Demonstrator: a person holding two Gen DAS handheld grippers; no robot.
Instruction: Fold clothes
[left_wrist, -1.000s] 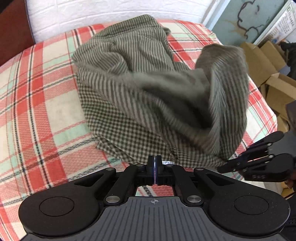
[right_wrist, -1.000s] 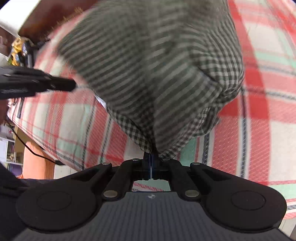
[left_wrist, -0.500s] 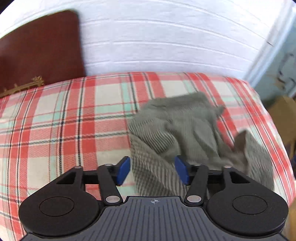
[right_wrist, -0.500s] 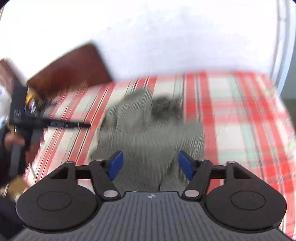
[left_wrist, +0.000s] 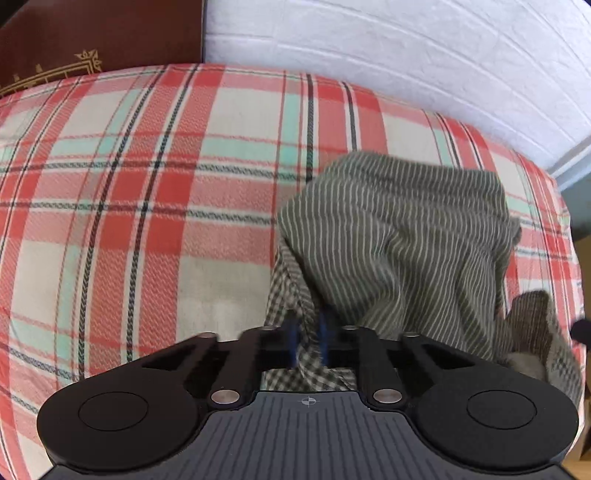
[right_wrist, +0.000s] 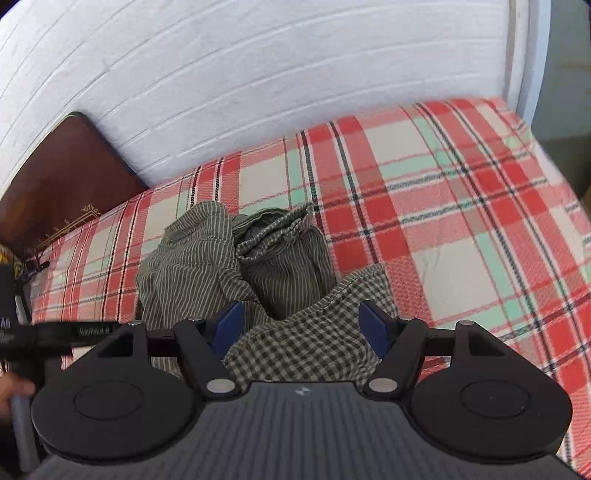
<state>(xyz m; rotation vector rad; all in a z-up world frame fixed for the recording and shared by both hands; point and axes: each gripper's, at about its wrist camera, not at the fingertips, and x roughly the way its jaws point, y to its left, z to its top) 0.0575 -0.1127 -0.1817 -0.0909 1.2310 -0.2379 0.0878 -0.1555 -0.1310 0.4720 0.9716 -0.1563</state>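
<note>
A crumpled grey-green garment (left_wrist: 399, 229), striped with checked parts, lies on the plaid bedsheet (left_wrist: 147, 184). My left gripper (left_wrist: 308, 343) is at the garment's near left edge. Its jaws are closing, and the blue pads pinch a fold of checked cloth between them. In the right wrist view the garment (right_wrist: 192, 266) sits heaped in front of my right gripper (right_wrist: 301, 325). That gripper stands open wide above a checked flap (right_wrist: 317, 332), and its pads are clear of the cloth. The left gripper's black body (right_wrist: 55, 332) reaches in from the left edge.
A white brick-pattern wall (right_wrist: 258, 74) runs behind the bed. A dark brown headboard with gold trim (left_wrist: 92, 37) stands at the left. A hand (right_wrist: 11, 391) shows at the lower left. The sheet (right_wrist: 461, 221) lies bare to the right of the garment.
A second ago both grippers were shut on the lifted garment. They let go and it dropped onto the bed. The left has now shut again on the near checked edge; the right stays open.
</note>
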